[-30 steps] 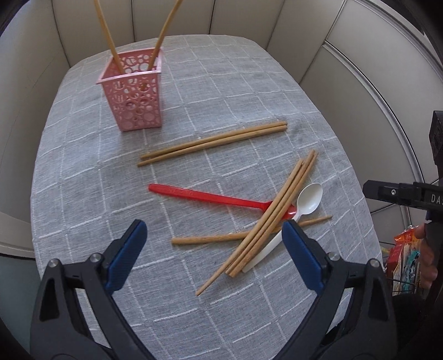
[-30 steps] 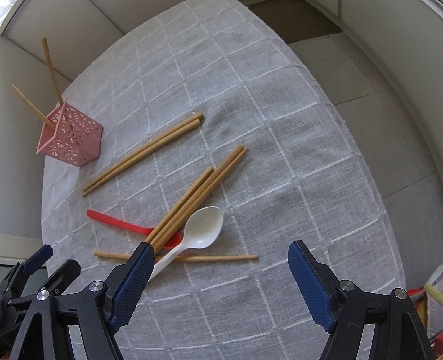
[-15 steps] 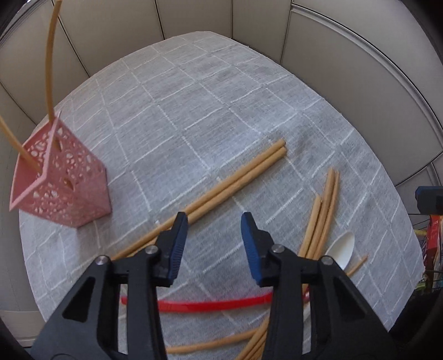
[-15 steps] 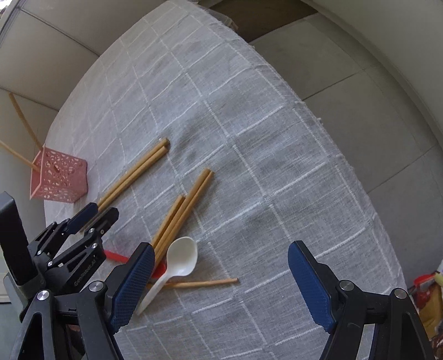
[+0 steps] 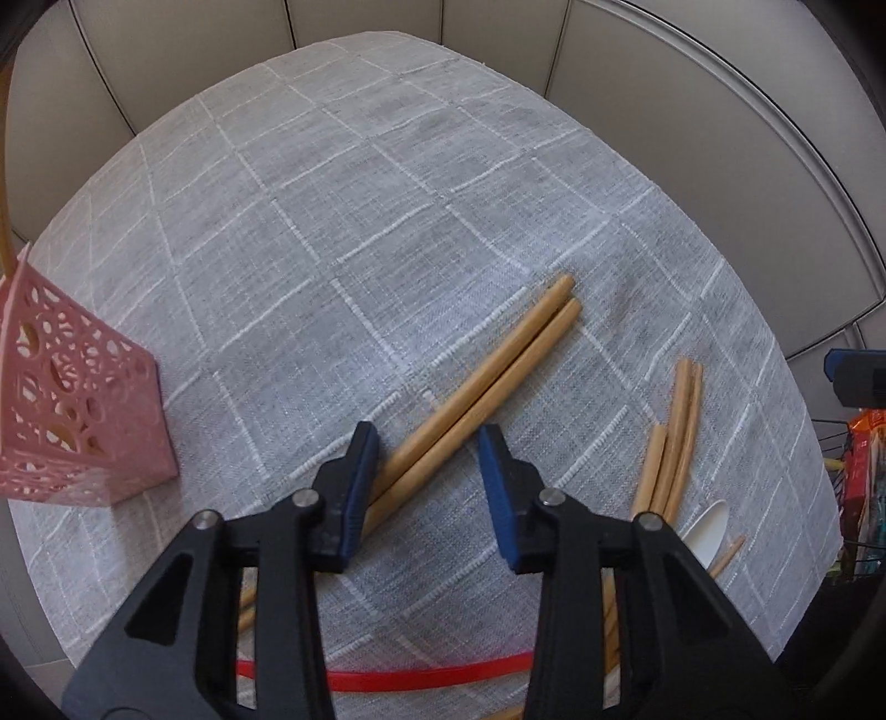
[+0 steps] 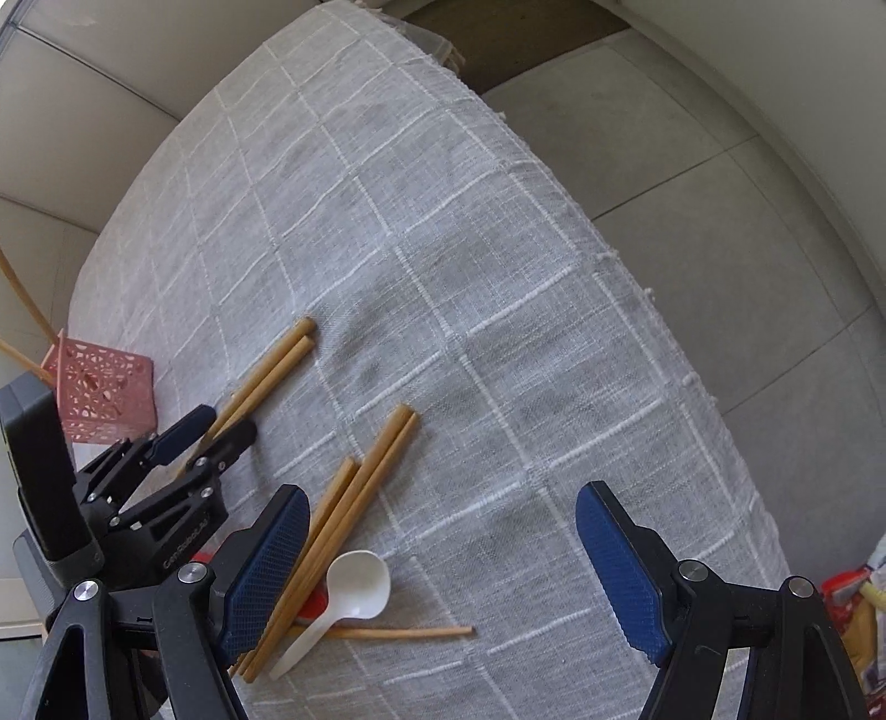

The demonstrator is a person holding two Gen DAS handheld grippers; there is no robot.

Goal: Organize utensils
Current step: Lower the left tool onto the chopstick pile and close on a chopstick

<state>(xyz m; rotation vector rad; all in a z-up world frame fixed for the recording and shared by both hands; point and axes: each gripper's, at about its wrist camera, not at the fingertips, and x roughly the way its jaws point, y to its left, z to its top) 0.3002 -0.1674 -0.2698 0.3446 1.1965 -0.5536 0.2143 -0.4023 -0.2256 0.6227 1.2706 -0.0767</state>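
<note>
Two handheld grippers point steeply down at a table covered in a grey checked cloth (image 5: 343, 183).

Nearest the left gripper (image 5: 429, 443), a red spoon (image 5: 421, 677) lies crosswise behind its black arms. Its blue-padded fingers (image 5: 362, 476) are partly apart and closing, with a pair of wooden chopsticks (image 5: 498, 365) lying between them. The left pad sits just over the pair's near part, the right pad stands clear of it, and whether either pad touches the wood cannot be told. The pair runs away up and to the right of the fingers.

The right gripper (image 6: 443, 559) has its fingers spread wide with only bare cloth between them. Just inside its left finger lies a bundle of three chopsticks (image 6: 354, 498), a white spoon (image 6: 354, 587) and one single chopstick (image 6: 398, 631) lying crosswise under the spoon's handle.

Counted: six loose chopsticks on the cloth, two spoons, one holder.

Far left of the left gripper's fingers stands a pink perforated holder (image 5: 72, 410) with two more chopsticks (image 6: 22, 302) leaning out of it. Beyond the cloth's far edge are pale wall panels (image 5: 498, 44) and a grey tiled floor (image 6: 720, 183).
</note>
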